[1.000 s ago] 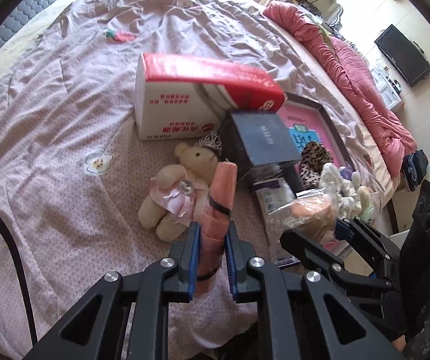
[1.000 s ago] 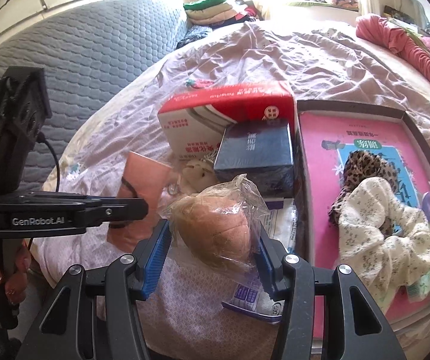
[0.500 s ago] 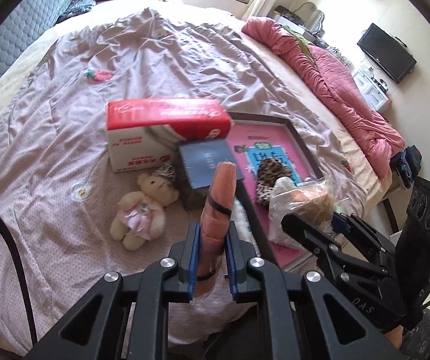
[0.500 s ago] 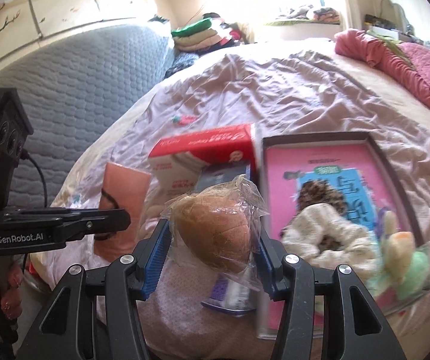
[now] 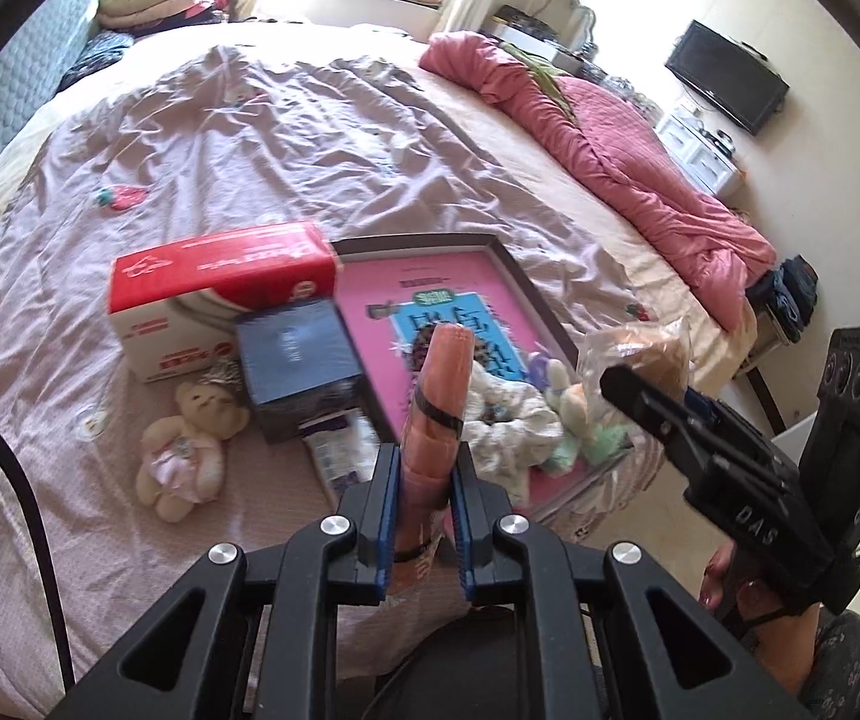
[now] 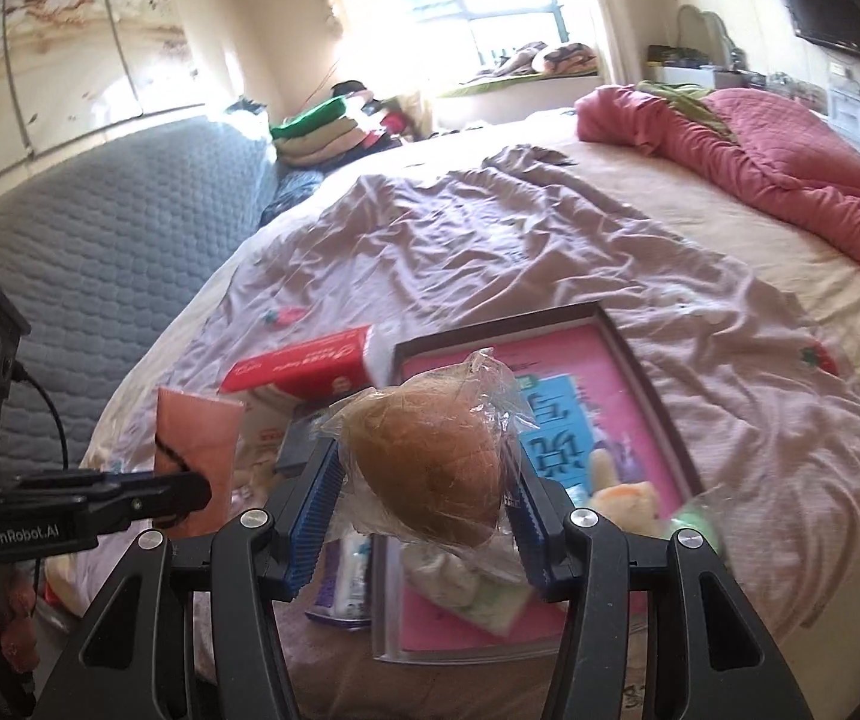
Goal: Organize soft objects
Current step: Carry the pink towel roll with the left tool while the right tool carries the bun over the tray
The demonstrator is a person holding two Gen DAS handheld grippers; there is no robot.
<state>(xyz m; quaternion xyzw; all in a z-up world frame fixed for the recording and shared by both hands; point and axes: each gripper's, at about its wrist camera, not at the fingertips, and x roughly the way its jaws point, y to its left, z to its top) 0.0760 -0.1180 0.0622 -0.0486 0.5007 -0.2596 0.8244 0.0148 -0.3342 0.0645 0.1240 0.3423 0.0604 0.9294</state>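
- Left wrist view: left gripper [image 5: 424, 474] clamped on an orange rolled cloth [image 5: 439, 384] with a black band, held upright above the bed [image 5: 310, 138].
- Right gripper [image 6: 424, 516] clamped on a bagged bun [image 6: 430, 456], held over the pink tray [image 6: 622, 360].
- Teddy bear [image 5: 190, 450] lies on the sheet beside the dark box [image 5: 298, 360] and red-white box [image 5: 220, 288].
- Scrunchie [image 5: 508, 414] and small plush toys [image 5: 574, 414] sit in the tray.
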